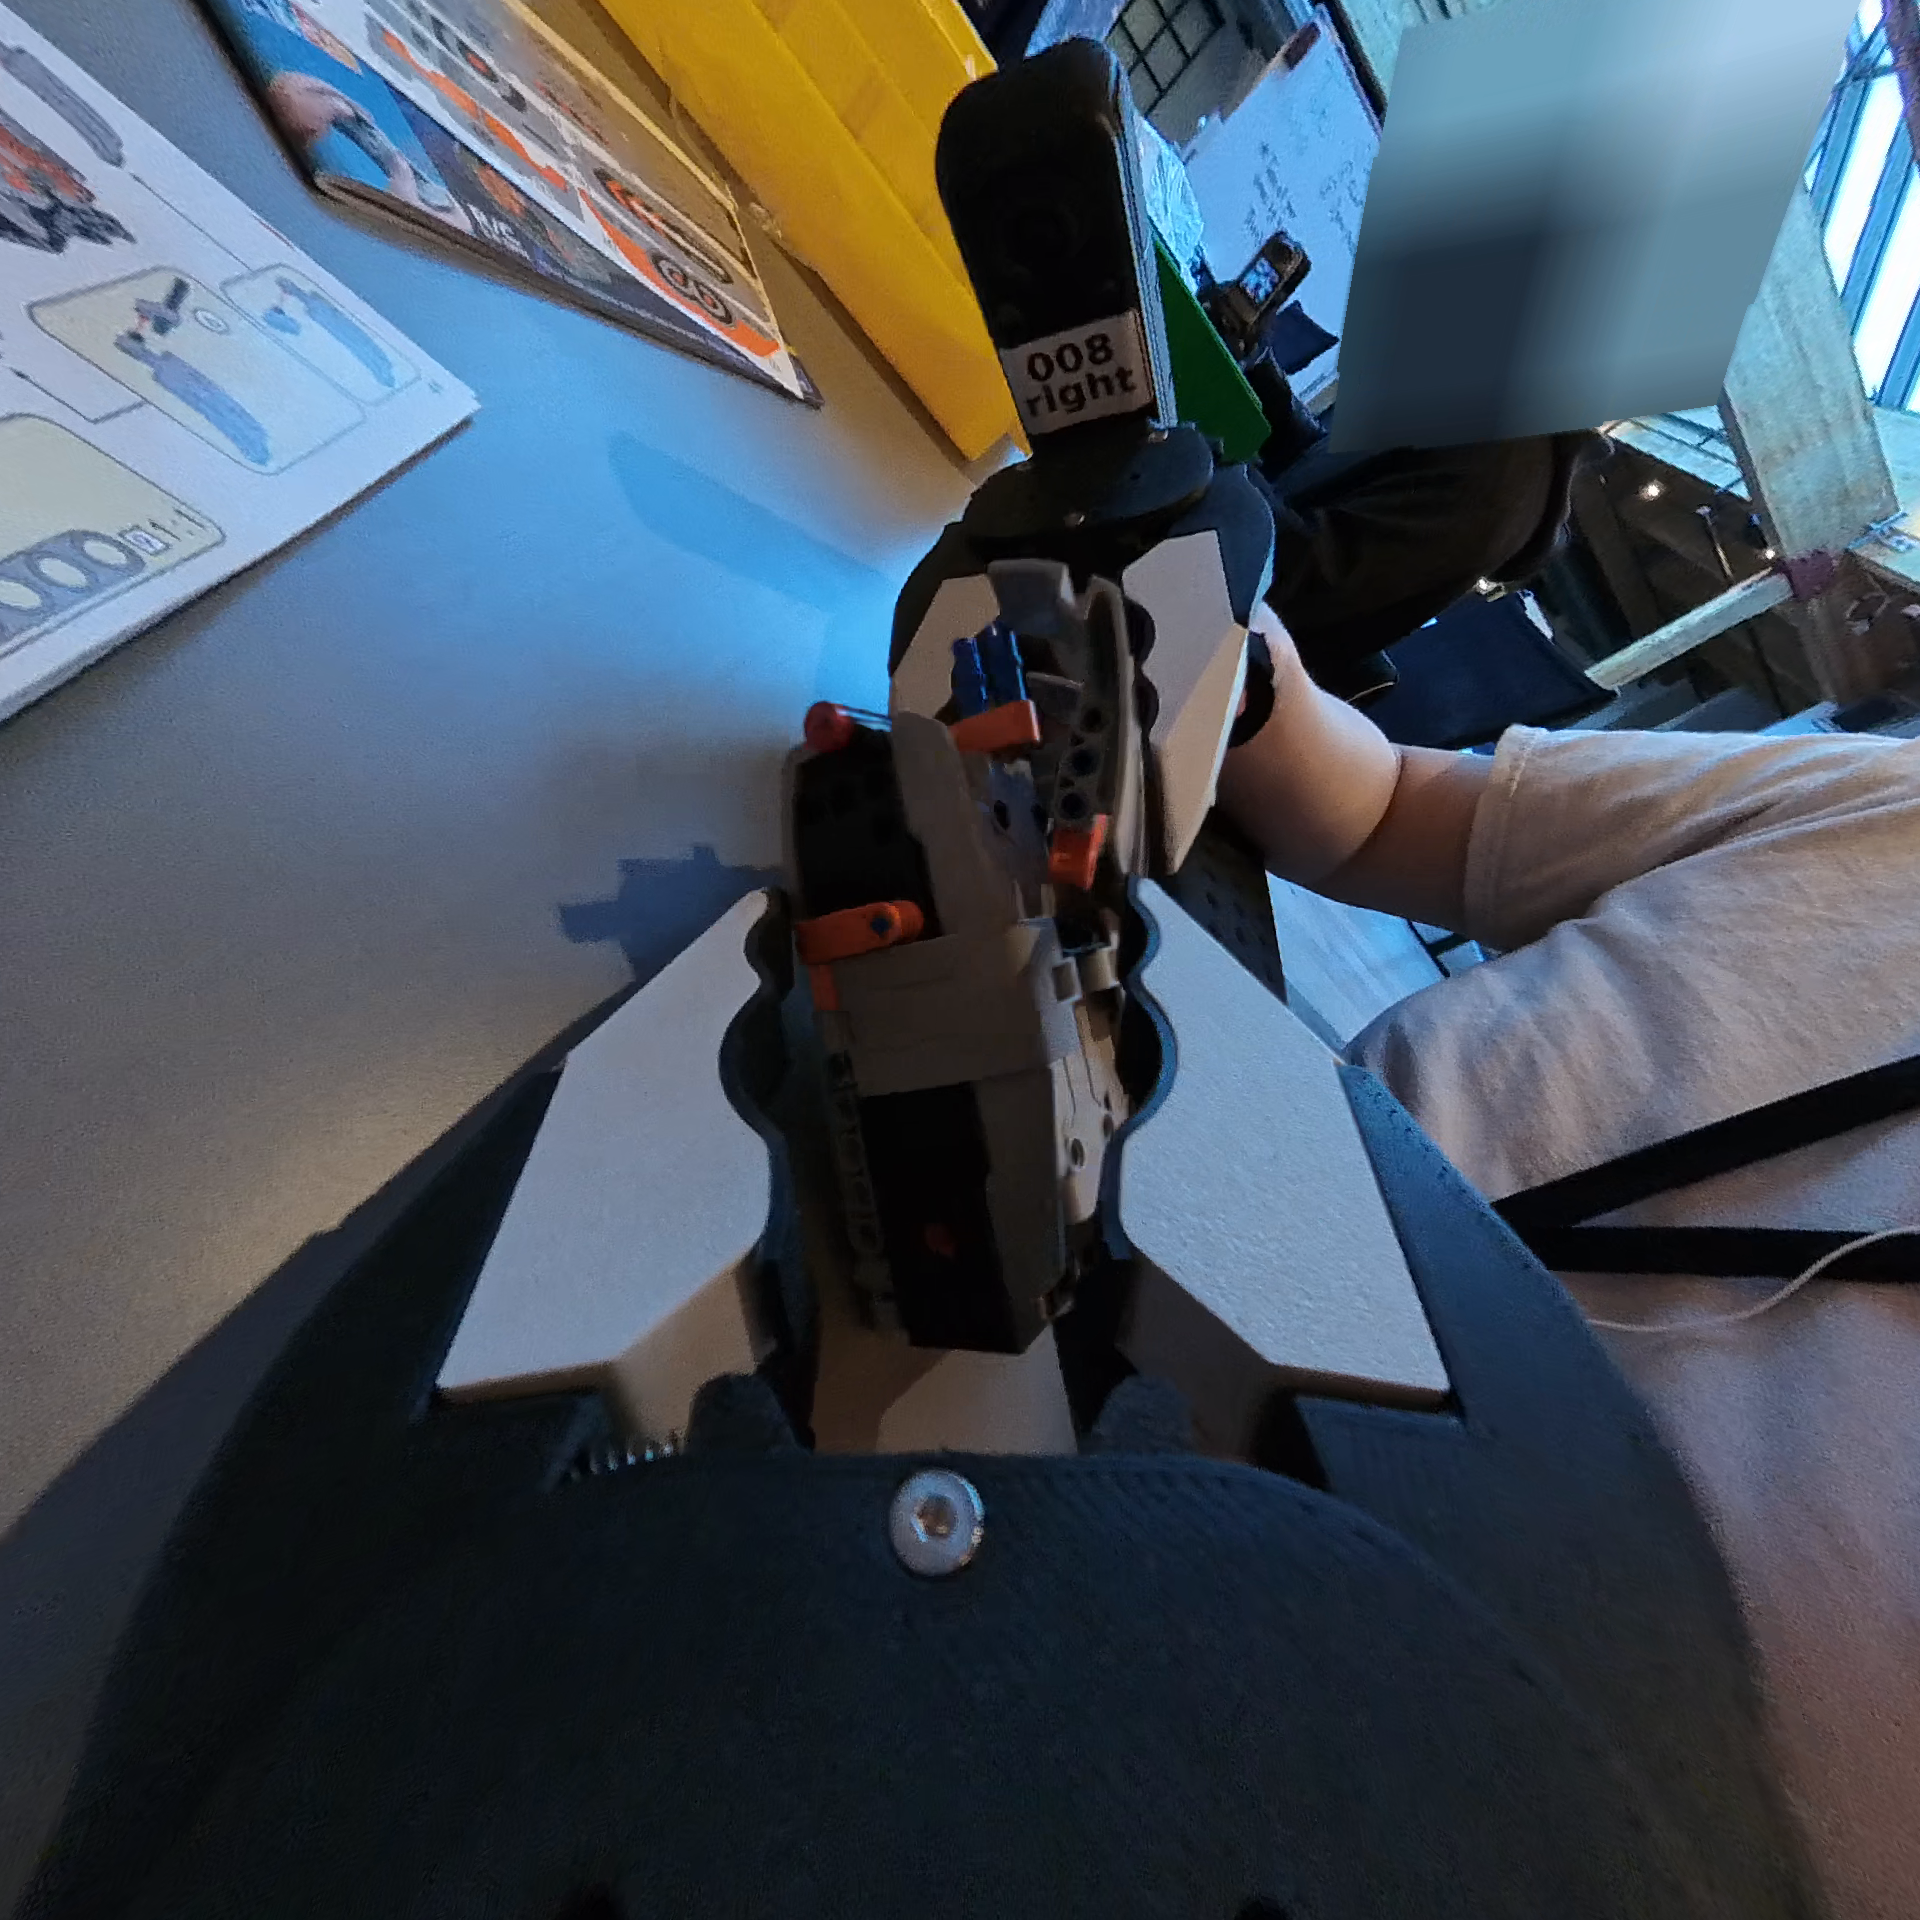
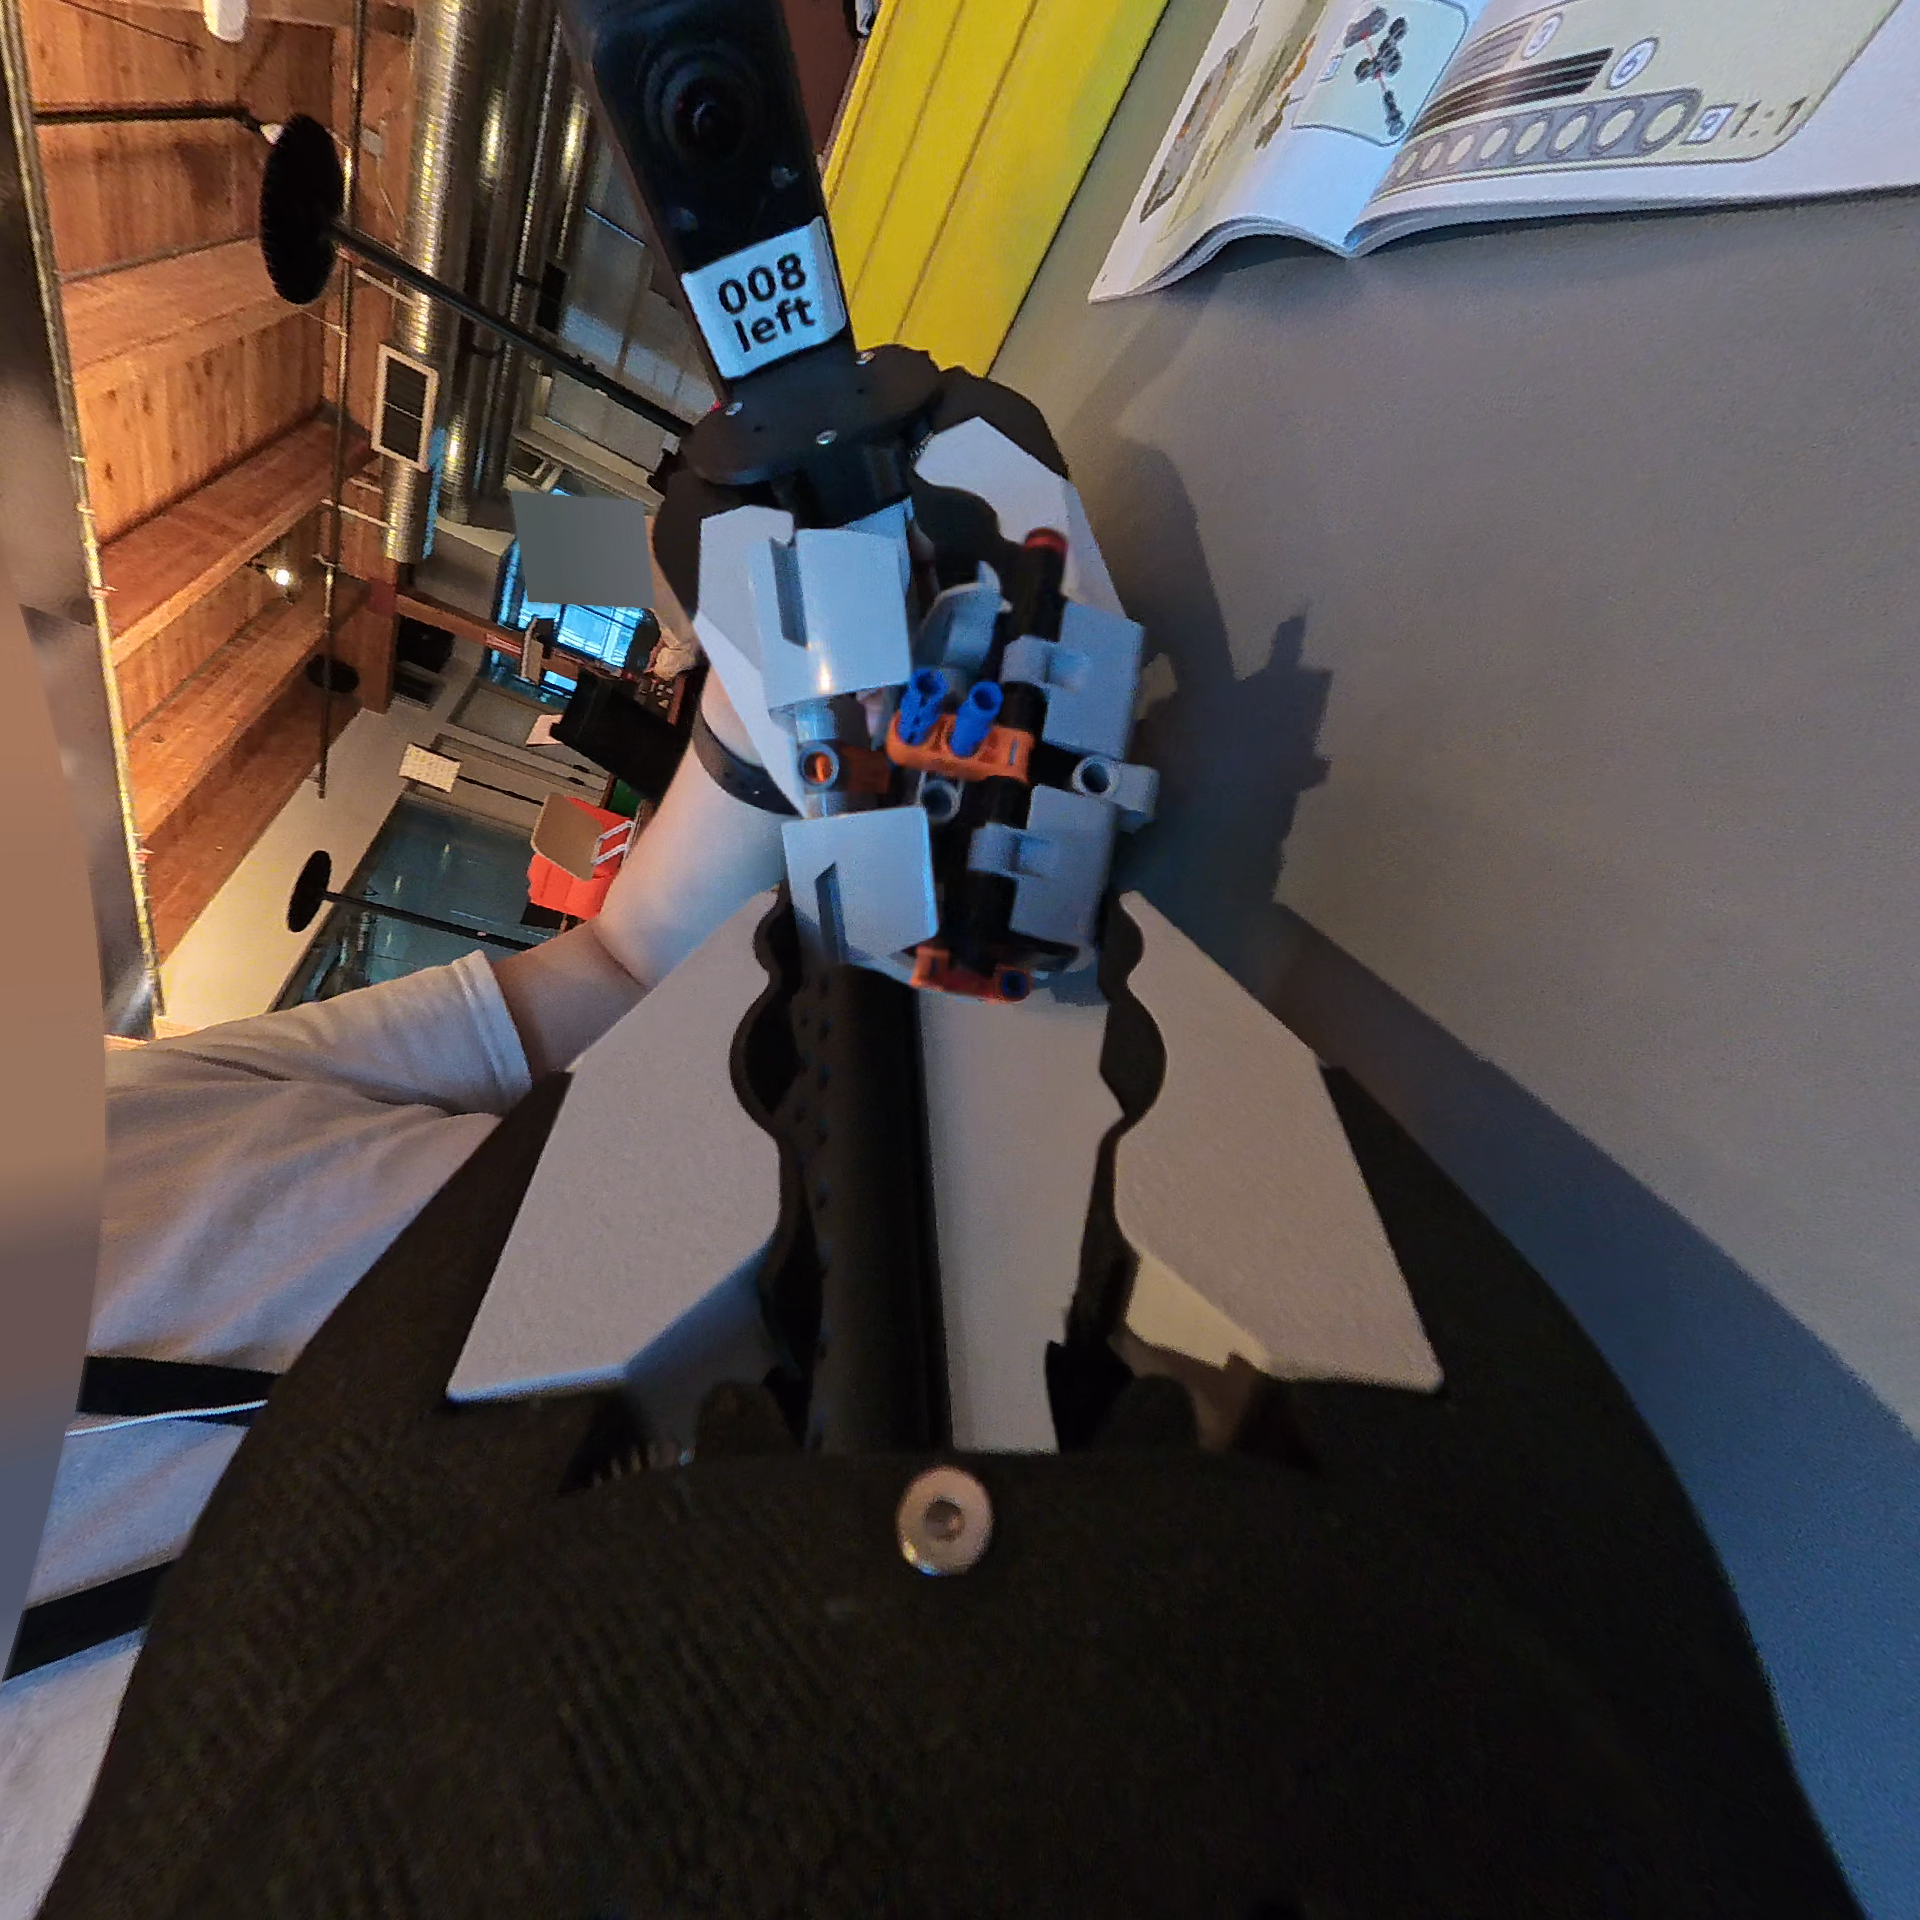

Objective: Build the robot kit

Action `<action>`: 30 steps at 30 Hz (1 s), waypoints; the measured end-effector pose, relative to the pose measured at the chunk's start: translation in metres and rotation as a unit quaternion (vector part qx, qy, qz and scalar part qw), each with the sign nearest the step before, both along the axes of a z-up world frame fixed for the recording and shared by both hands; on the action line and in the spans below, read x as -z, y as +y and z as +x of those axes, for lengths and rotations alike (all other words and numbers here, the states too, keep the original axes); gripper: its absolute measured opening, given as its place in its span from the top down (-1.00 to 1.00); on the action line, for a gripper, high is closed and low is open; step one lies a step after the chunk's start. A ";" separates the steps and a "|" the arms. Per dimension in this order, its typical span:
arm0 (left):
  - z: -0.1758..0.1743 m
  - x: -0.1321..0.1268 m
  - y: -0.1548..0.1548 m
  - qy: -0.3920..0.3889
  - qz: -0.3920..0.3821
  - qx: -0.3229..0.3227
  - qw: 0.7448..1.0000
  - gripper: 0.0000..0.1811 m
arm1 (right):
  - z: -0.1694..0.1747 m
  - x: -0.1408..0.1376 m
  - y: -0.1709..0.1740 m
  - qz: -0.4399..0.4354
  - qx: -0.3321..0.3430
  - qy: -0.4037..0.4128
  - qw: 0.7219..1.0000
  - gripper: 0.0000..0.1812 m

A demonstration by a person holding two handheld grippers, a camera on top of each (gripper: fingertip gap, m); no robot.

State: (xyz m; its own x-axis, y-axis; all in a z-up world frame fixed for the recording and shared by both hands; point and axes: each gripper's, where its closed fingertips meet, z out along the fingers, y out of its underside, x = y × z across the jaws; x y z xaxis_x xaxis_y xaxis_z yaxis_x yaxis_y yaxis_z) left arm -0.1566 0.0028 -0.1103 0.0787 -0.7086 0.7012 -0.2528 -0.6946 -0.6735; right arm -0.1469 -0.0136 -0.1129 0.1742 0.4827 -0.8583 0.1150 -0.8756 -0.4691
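Note:
A grey, black and orange brick-built model (image 1: 966,997) with blue pins is held in the air over the grey table (image 1: 312,935). My left gripper (image 1: 951,914) is shut on its near end, a white pad on each side. My right gripper (image 1: 1049,769) faces it from the far side and grips the other end. In the right wrist view, my right gripper (image 2: 948,914) is closed around a long black perforated beam (image 2: 862,1143) of the model (image 2: 966,769). My left gripper (image 2: 935,707) clamps the model's far end there.
An open instruction booklet (image 1: 156,364) (image 2: 1558,135) lies on the table. A printed box (image 1: 540,177) and a yellow bin (image 1: 862,187) (image 2: 966,156) stand behind it. A green plate (image 1: 1205,353) sits by the bin. A person's sleeved arm (image 1: 1662,831) is at the right.

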 end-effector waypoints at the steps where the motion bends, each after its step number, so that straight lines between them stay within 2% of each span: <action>1: -0.001 -0.001 0.000 -0.002 0.009 -0.002 1.000 0.38 | 0.000 -0.001 0.000 0.003 0.000 0.001 1.000 0.42; 7: 0.000 -0.005 -0.004 -0.006 0.046 -0.002 0.999 0.37 | 0.001 -0.003 -0.002 0.005 -0.006 0.001 1.000 0.43; 12: 0.000 -0.006 -0.008 -0.002 0.073 0.008 0.997 0.44 | 0.003 -0.007 -0.001 0.012 -0.007 0.005 1.000 0.39; 18: 0.002 -0.002 -0.014 0.000 0.064 0.028 0.998 0.39 | 0.005 -0.004 -0.005 0.002 -0.025 0.005 1.000 0.46; 24: 0.002 -0.001 -0.019 0.010 0.085 0.033 0.996 0.37 | 0.005 -0.006 -0.010 -0.011 -0.029 0.023 0.999 0.46; 30: 0.001 -0.003 -0.021 0.002 0.073 0.030 0.997 0.33 | 0.004 -0.011 -0.013 0.000 -0.034 0.032 0.999 0.42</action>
State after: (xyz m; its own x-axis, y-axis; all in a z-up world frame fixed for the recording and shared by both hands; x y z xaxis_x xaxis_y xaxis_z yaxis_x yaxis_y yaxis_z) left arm -0.1552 -0.0184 -0.1073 0.0363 -0.8062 0.5905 -0.2940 -0.5733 -0.7648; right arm -0.1434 -0.0270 -0.1017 0.0855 0.4913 -0.8668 0.1448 -0.8668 -0.4771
